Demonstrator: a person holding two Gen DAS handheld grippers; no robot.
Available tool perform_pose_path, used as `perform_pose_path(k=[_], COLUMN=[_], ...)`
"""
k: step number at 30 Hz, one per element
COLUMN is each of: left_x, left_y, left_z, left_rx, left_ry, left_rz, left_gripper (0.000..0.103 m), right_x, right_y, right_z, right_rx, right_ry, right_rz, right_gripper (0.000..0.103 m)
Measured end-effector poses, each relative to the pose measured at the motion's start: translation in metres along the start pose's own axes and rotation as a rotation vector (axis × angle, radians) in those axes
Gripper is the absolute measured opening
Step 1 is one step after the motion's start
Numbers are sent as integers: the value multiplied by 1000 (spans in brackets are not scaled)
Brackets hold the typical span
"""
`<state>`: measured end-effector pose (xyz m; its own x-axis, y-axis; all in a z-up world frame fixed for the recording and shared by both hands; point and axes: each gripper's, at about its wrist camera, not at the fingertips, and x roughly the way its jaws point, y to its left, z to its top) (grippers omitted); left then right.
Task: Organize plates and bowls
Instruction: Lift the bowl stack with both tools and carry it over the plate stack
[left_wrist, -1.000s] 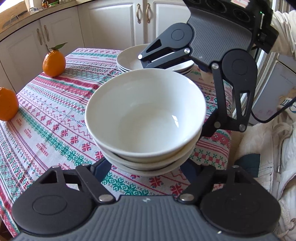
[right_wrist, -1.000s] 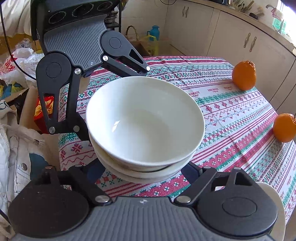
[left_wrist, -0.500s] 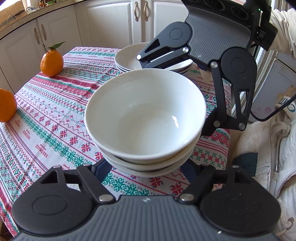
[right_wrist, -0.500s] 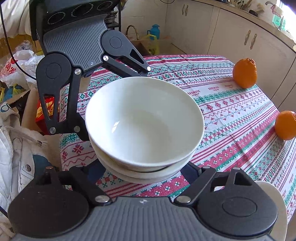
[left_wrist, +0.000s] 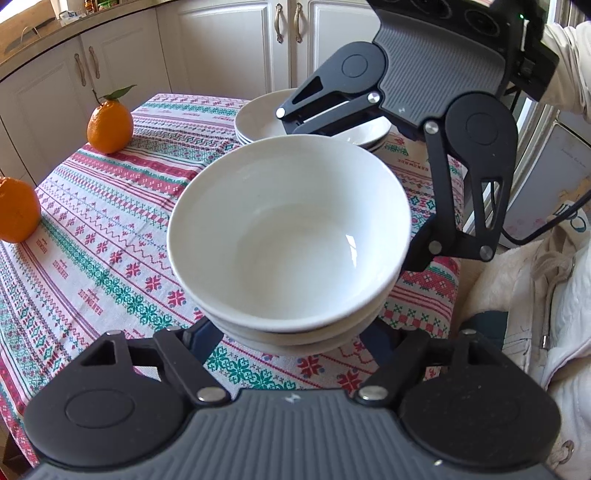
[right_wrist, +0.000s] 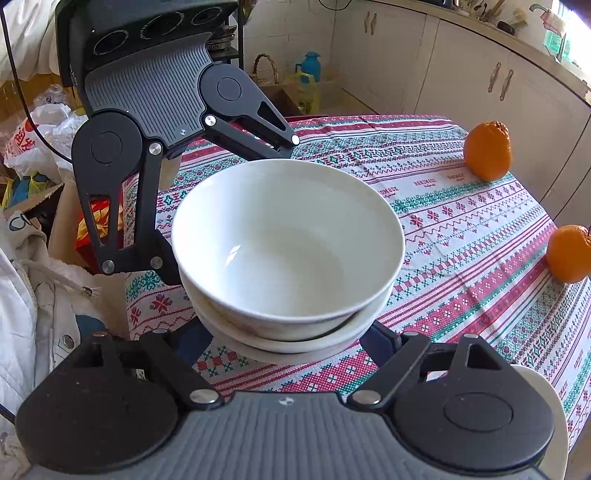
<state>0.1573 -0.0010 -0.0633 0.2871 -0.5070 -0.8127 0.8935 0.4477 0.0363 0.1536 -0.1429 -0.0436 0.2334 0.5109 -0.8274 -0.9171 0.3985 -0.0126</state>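
Nothing has moved: both tools angle steeply down, seemingly clamping the stacked bowls (left_wrist: 288, 236) from opposite sides

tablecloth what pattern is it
Tablecloth: white with red and green cross-stitch bands, clearest in the right wrist view.

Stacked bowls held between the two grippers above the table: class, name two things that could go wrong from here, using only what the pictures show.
1. The stack of bowls seems carried by the left gripper and right gripper from opposite sides; if either shifts, it could tip and fall.
2. The top bowl sits slightly off-centre in the one beneath, so a tilt might slide it out.
3. The pile of plates lies just behind; a careless swing could knock it.
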Motion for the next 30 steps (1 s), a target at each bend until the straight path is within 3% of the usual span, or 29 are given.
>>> perform_pose_path(k=[14, 30], left_x=[0, 49], left_y=[-6, -8], left_z=[45, 126], left_rx=[51, 182], left_ry=[-2, -64], left_rz=[11, -56], left_gripper=[79, 79], right_x=[-37, -98], right_y=[-22, -69], right_z=[-16, -76], right_rx=[33, 131], right_ry=[-46, -54], right_rz=[-14, -154], right_gripper=[89, 89])
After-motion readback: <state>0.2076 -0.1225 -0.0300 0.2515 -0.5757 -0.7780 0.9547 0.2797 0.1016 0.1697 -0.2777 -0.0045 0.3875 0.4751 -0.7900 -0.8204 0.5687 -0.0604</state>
